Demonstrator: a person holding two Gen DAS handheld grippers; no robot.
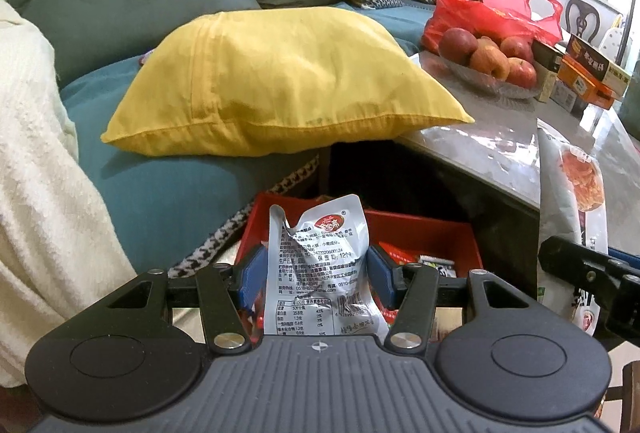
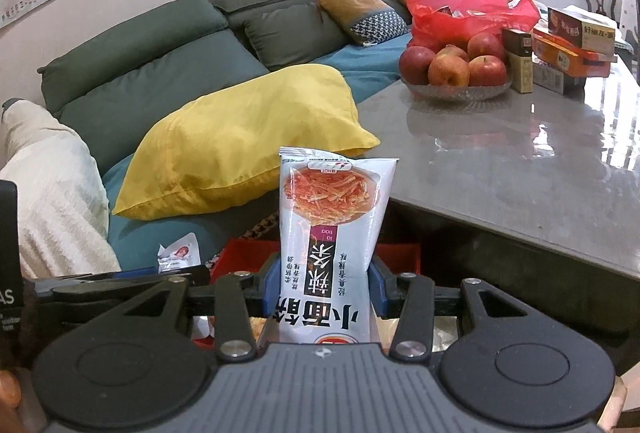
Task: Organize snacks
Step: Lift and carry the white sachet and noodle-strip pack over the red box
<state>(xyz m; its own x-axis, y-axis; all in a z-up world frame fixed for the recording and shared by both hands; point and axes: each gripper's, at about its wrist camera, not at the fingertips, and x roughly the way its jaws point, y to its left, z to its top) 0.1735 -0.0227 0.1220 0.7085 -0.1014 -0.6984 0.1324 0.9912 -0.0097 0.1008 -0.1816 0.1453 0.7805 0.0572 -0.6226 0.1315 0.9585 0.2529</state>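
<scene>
Left wrist view: the left tool (image 1: 318, 275) grips a silver snack packet (image 1: 318, 265) above the red bin (image 1: 424, 233), the right tool (image 2: 324, 287) clamps a noodle-snack pouch (image 2: 334, 233) nearby; lowering and release into the bin look next.

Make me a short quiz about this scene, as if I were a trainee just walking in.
1. True or false: the left gripper holds a crinkled silver snack packet.
2. What does the right gripper hold? A) an apple B) a tall white noodle-picture snack bag C) nothing
3. Fill in: below both grippers sits a red plastic ____ with snacks inside.

Key
1. True; its blue fingers press the packet from both sides.
2. B; the red apples lie in a clear glass bowl on the glossy grey table.
3. Bin, low beside the yellow pillow.
</scene>
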